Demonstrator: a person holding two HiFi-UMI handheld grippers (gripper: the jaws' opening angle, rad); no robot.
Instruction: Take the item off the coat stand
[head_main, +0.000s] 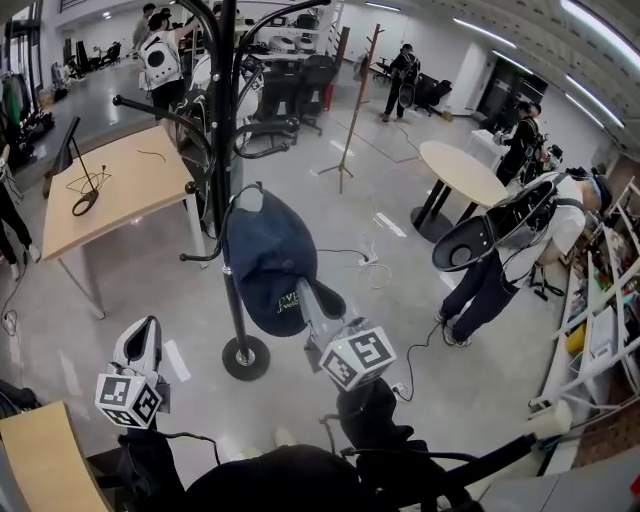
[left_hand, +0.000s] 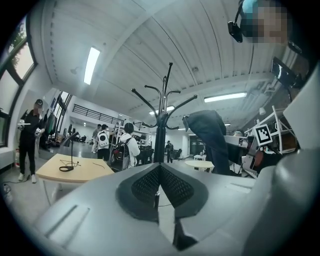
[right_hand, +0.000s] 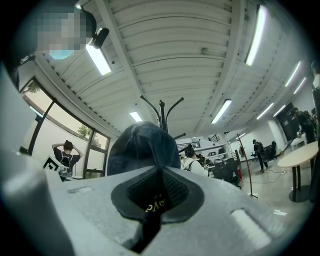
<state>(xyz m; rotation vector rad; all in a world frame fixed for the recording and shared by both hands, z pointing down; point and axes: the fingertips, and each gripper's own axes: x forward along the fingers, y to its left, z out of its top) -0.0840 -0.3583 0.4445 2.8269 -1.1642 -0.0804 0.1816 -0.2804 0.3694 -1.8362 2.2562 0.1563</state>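
Note:
A navy cap (head_main: 265, 250) with gold lettering hangs on a low hook of the black coat stand (head_main: 228, 150). My right gripper (head_main: 303, 288) reaches up to the cap's lower edge and is shut on its fabric. In the right gripper view the cap (right_hand: 142, 147) fills the space above the pads, and its lettered cloth is pinched between them. My left gripper (head_main: 140, 335) is held low at the left, away from the stand, shut with nothing in it. In the left gripper view the coat stand (left_hand: 161, 130) and the cap (left_hand: 210, 135) stand ahead.
A wooden table (head_main: 110, 190) with a cable on it stands left of the stand. A round table (head_main: 460, 170) and a wooden coat stand (head_main: 355, 100) lie farther back. A person (head_main: 510, 240) bends over at the right, beside shelves (head_main: 610, 300). The stand's round base (head_main: 246, 357) sits on the floor.

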